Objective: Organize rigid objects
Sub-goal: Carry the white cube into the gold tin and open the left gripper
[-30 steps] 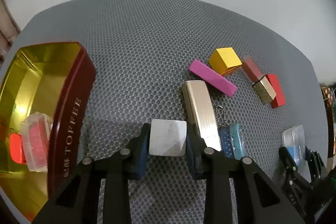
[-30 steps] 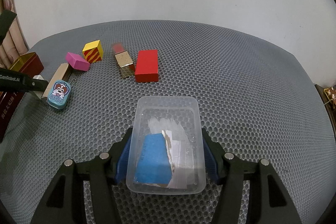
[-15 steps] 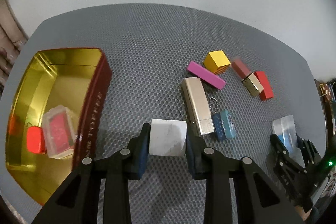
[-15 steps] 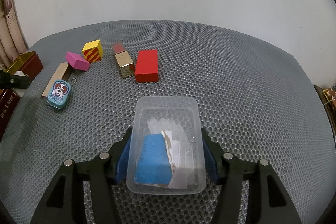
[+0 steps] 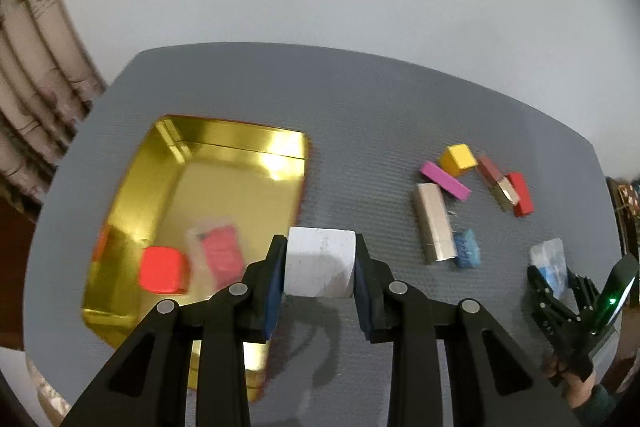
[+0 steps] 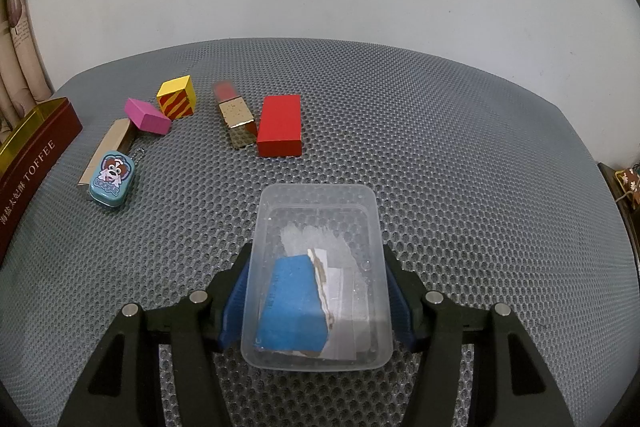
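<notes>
On the far left of the grey mesh mat point(image 5: 360, 115) lies the open toffee tin point(image 5: 240, 163), gold inside and dark red outside. In it sit a red-orange cube point(image 5: 163, 270) and a clear lidded box with pink contents point(image 5: 218, 257), blurred here. The left gripper point(image 5: 320, 267) is raised above the mat just right of the tin's near corner, its blue pads pressed against both sides of a white marbled block point(image 5: 320, 263).

Further right, loose on the mat, are a tan box point(image 6: 106, 147) with a teal dog-print tin point(image 6: 113, 179) against its near end, a pink block point(image 6: 147, 115), a yellow cube with red stripes point(image 6: 176, 98), a gold-wrapped bar point(image 6: 237, 115) with what may be a red end, and a red block point(image 6: 279, 131).

At the right, the right gripper point(image 6: 318, 301) clamps a clear plastic box point(image 6: 318, 283) by its long sides, low over the mat; inside are a blue piece point(image 6: 294, 311) and white papers.
</notes>
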Tool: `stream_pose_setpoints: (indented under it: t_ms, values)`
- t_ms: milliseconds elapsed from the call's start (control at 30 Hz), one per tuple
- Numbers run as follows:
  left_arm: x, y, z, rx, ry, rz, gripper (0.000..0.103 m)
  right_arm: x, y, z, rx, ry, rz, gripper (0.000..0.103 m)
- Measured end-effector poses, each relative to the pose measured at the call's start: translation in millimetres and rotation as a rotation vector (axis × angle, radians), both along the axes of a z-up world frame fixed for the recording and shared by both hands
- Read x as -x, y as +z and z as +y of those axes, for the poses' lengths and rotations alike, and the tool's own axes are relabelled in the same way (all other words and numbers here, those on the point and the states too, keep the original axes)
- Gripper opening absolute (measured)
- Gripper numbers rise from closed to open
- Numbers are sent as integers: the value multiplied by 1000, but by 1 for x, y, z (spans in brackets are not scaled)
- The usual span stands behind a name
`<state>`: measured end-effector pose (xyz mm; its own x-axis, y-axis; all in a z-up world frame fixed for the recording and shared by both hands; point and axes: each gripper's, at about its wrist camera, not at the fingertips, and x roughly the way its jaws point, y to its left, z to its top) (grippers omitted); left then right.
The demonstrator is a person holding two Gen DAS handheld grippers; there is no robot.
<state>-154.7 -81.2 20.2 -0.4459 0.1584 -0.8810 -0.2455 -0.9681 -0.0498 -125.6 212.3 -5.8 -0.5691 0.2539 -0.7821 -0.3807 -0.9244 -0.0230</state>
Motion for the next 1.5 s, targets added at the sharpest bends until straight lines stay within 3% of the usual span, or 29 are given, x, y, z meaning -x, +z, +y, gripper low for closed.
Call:
stream_pose_setpoints:
  t_ms: [800, 1500]
  values:
    - [5, -79, -52, 75, 119, -130, 28, 3, -1, 0, 0, -2, 0, 60]
    - [17, -105, -71, 133, 159, -143, 28, 7, -2, 0, -2, -3, -1, 61]
